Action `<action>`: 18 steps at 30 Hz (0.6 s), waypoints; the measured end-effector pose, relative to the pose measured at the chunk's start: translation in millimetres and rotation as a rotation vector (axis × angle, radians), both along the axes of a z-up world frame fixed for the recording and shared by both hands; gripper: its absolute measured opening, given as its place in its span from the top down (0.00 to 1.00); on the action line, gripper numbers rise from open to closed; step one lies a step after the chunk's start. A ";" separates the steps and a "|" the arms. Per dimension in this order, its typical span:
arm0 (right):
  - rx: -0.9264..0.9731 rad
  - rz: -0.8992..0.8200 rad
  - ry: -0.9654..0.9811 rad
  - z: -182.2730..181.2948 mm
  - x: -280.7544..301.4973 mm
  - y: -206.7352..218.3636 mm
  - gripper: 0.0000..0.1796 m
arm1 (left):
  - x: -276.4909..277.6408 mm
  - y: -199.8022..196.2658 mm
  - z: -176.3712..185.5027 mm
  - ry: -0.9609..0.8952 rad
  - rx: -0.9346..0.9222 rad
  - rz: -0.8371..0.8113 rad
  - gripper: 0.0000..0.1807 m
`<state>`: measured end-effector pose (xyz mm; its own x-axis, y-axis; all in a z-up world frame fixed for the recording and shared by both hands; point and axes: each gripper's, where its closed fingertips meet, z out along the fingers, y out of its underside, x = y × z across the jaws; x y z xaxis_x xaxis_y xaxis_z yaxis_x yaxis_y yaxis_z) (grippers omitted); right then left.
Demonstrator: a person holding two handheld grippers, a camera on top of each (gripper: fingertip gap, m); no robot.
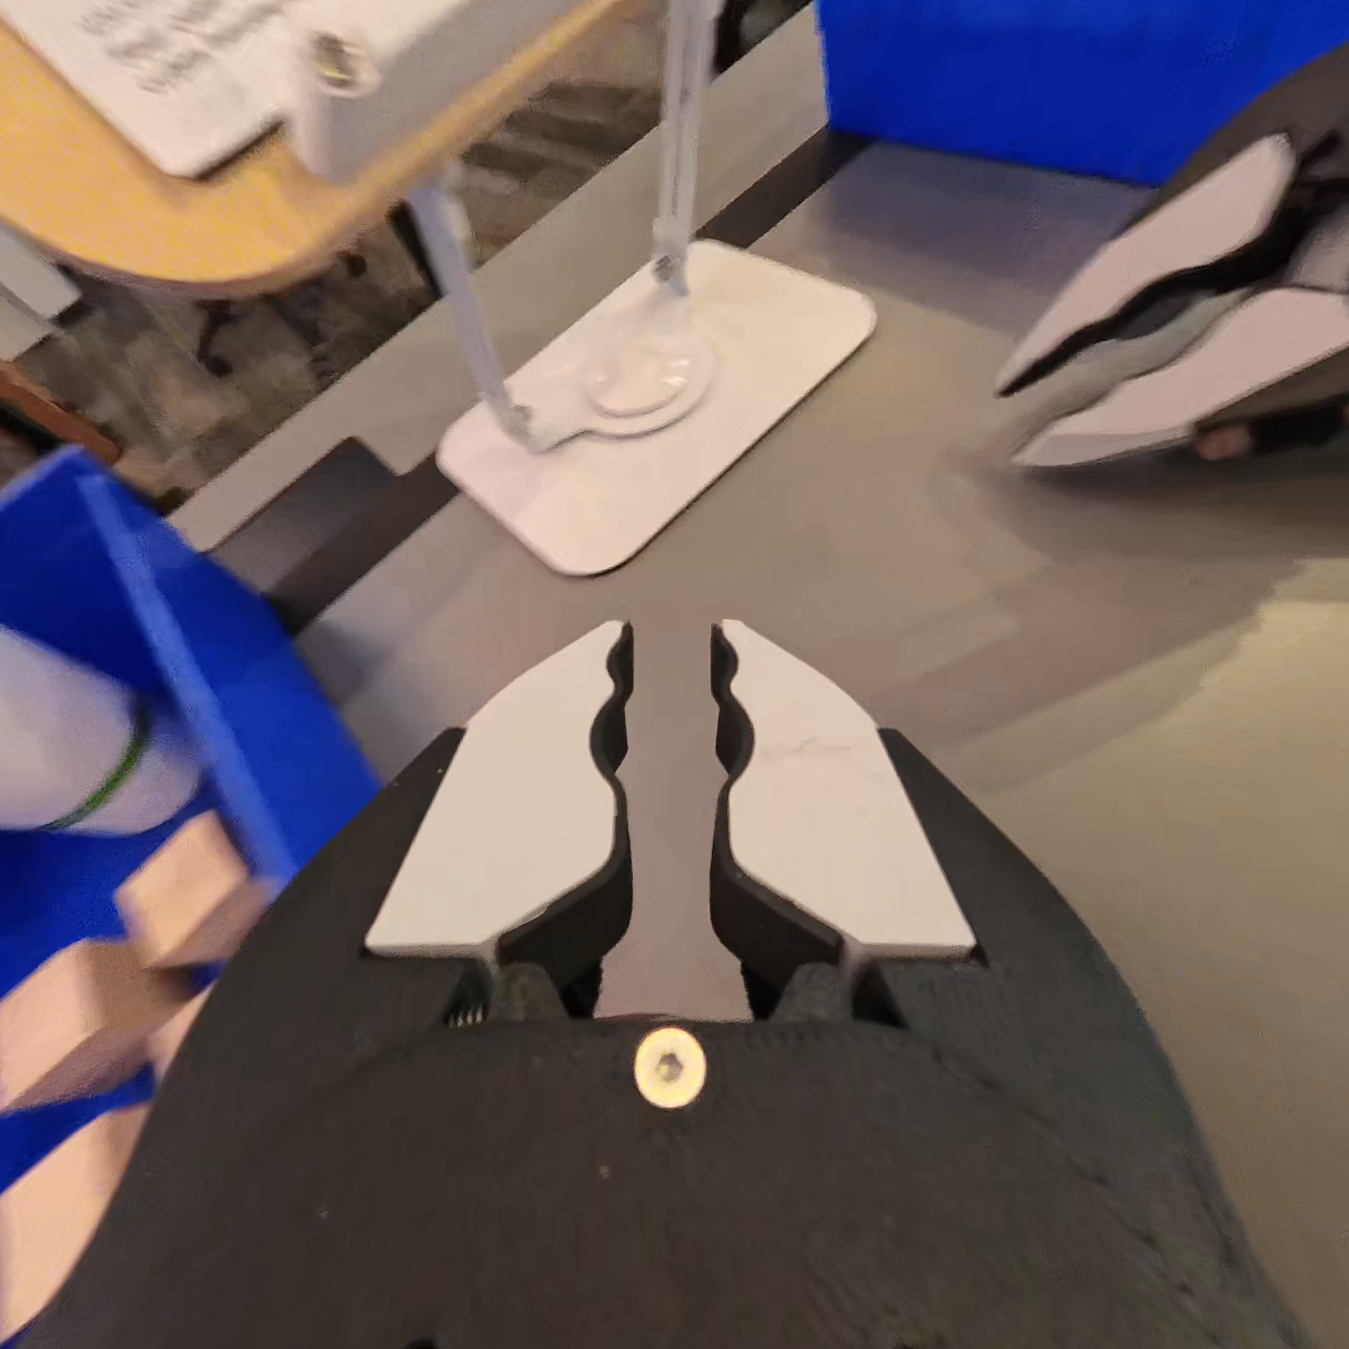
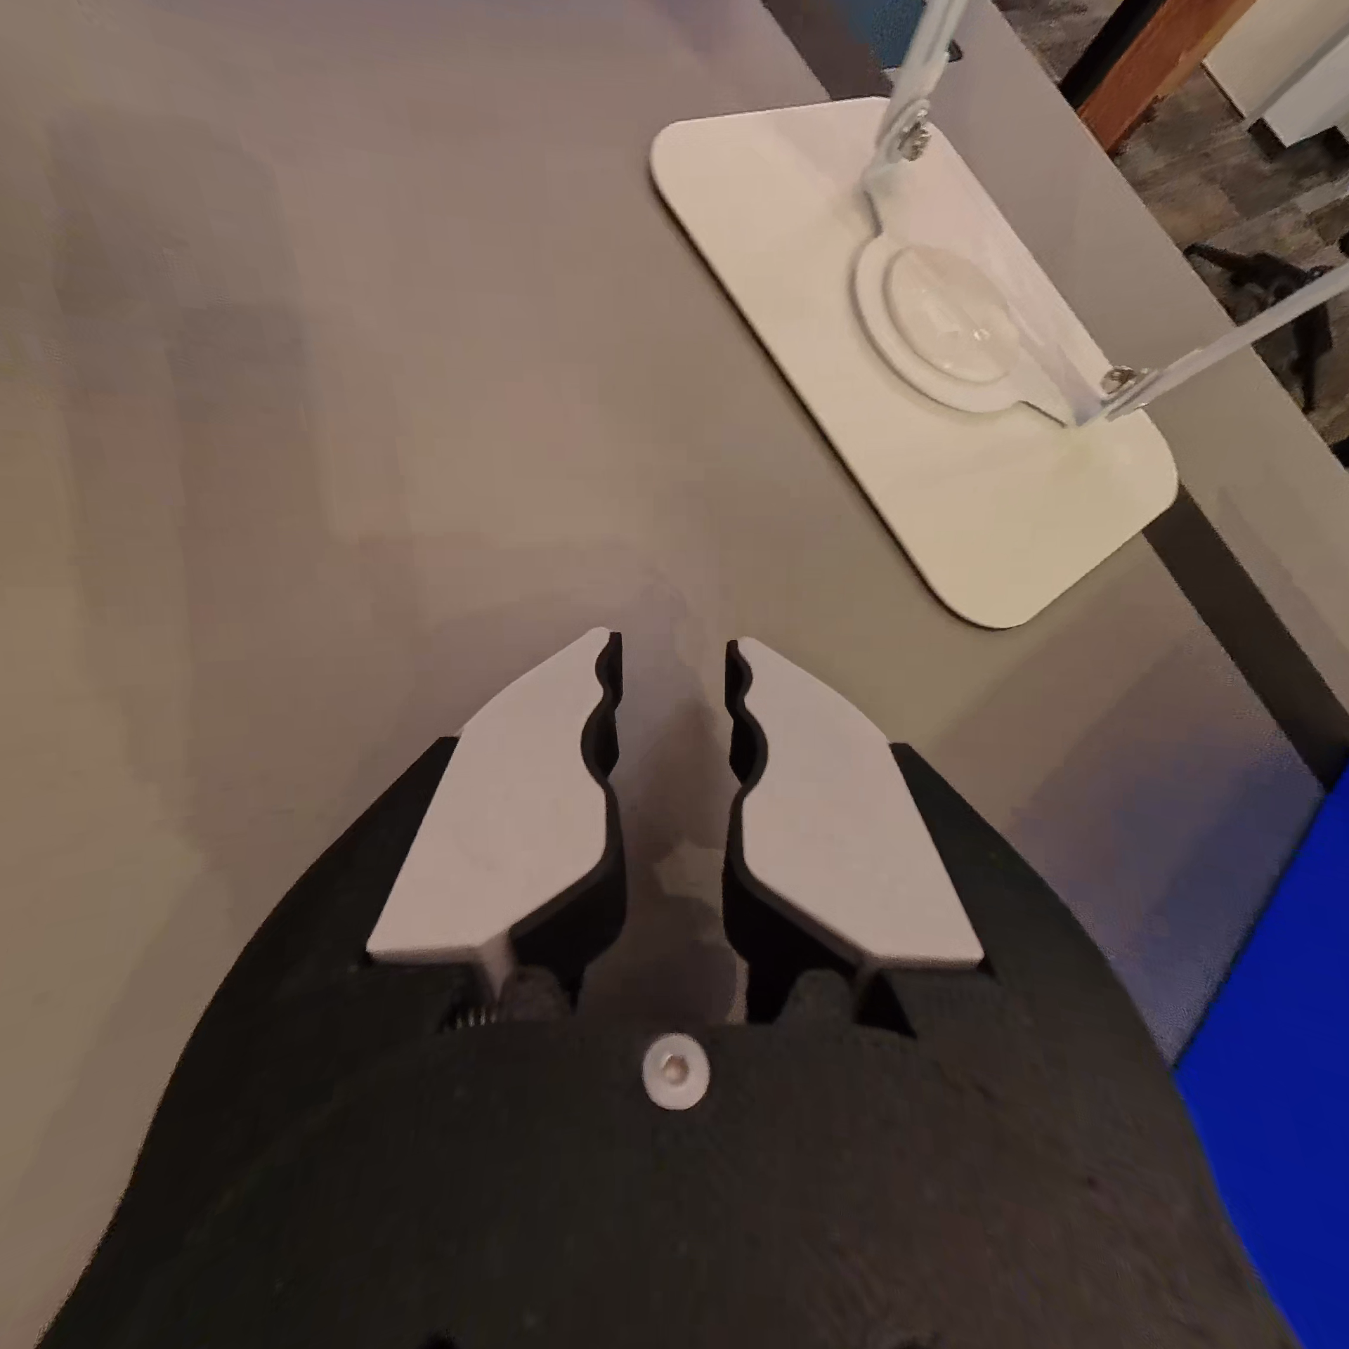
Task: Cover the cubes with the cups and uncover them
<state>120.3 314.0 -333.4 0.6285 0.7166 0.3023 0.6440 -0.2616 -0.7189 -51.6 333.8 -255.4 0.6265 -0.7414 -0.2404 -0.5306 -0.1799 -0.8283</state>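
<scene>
My left gripper is open and empty over the grey table. To its left a blue bin holds several pale wooden cubes and a white cup with a green ring. My right gripper is open and empty above bare table. It also shows in the left wrist view at the right, fingers slightly apart. No cup or cube shows in the right wrist view.
A white stand base with thin metal struts stands at the table's far edge; it also shows in the right wrist view. A second blue bin sits at the back right, its edge by my right gripper. A wooden desk lies beyond.
</scene>
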 end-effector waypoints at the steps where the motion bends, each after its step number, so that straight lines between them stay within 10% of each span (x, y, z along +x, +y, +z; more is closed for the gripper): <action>1: 0.004 0.008 -0.001 -0.2 -2.9 -6.5 0.86 | -17.4 6.1 12.6 0.025 0.015 0.045 0.87; 7: 0.014 0.033 -0.002 -0.6 -10.6 -39.3 0.90 | -137.4 16.6 62.3 0.017 0.100 0.280 0.88; 18: -0.008 0.043 0.021 -1.2 -10.8 -49.9 0.90 | -232.6 51.1 -16.9 0.049 -0.322 0.529 0.73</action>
